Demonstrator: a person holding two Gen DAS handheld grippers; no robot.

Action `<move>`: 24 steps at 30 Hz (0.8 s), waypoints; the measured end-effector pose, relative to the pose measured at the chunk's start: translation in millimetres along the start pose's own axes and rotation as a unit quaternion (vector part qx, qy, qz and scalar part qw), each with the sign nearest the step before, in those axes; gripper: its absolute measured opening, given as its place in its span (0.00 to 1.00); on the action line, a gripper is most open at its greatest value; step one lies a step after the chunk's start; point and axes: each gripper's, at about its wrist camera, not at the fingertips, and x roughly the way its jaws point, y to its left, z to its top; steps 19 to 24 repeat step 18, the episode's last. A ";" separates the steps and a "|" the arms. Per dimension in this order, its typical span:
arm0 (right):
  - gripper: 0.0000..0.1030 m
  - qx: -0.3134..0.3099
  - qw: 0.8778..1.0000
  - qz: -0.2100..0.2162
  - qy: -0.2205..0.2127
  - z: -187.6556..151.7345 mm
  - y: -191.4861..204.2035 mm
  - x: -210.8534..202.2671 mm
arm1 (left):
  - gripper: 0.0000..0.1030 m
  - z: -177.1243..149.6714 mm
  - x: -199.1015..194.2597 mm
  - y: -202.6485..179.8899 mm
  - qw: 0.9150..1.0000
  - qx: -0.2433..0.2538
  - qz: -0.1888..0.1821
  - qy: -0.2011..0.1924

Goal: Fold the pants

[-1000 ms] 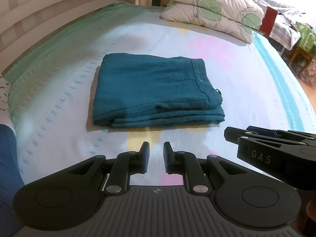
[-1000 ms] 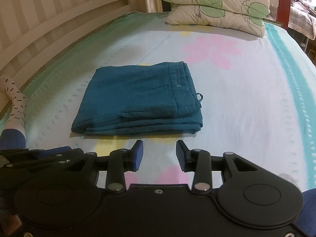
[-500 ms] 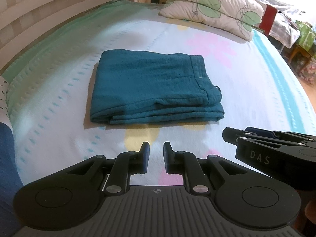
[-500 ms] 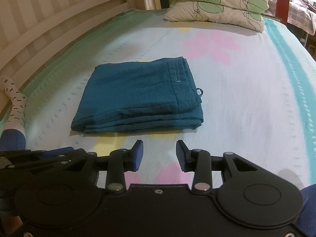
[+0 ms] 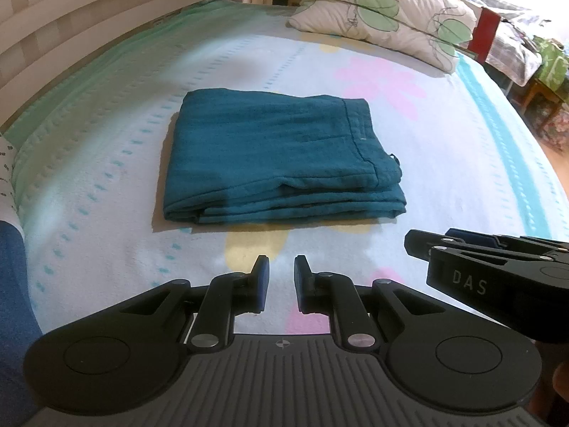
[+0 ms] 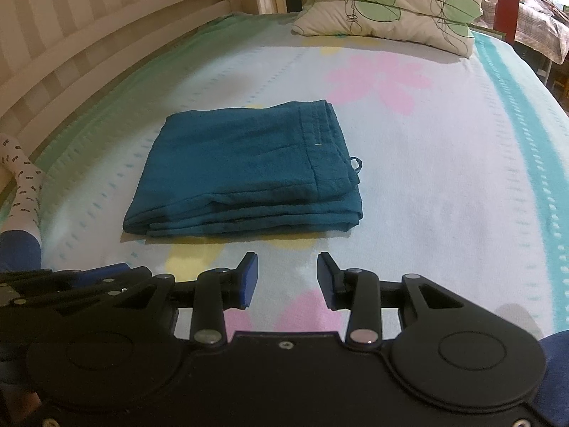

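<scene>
teal pants (image 5: 281,158) lay folded in a flat stack on the bed (image 5: 462,163), both claws empty.
the left claw (image 5: 281,281) hung short of the pants' near edge with a narrow gap between its fingers; the right claw (image 6: 287,277) sat beside it, parted wider, gripping nothing. two pillows (image 6: 384,3) lay well beyond the pants, a wooden headboard (image 6: 89,35) off to their left.

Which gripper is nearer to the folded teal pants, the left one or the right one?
Neither clearly. The left gripper and the right gripper both hover open just short of the near edge of the pants, touching nothing; the right one sits further toward the waistband side.
</scene>
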 end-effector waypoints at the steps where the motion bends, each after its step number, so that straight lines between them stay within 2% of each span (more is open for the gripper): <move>1: 0.46 0.000 1.000 0.000 0.000 0.0 -0.5 -0.3 | 0.15 -0.3 0.1 0.0 1.000 0.000 0.000 0.000; 24: 0.46 0.004 1.000 -0.016 0.015 -0.6 -1.7 2.3 | 0.15 -0.5 0.7 -5.3 1.000 0.004 0.003 0.004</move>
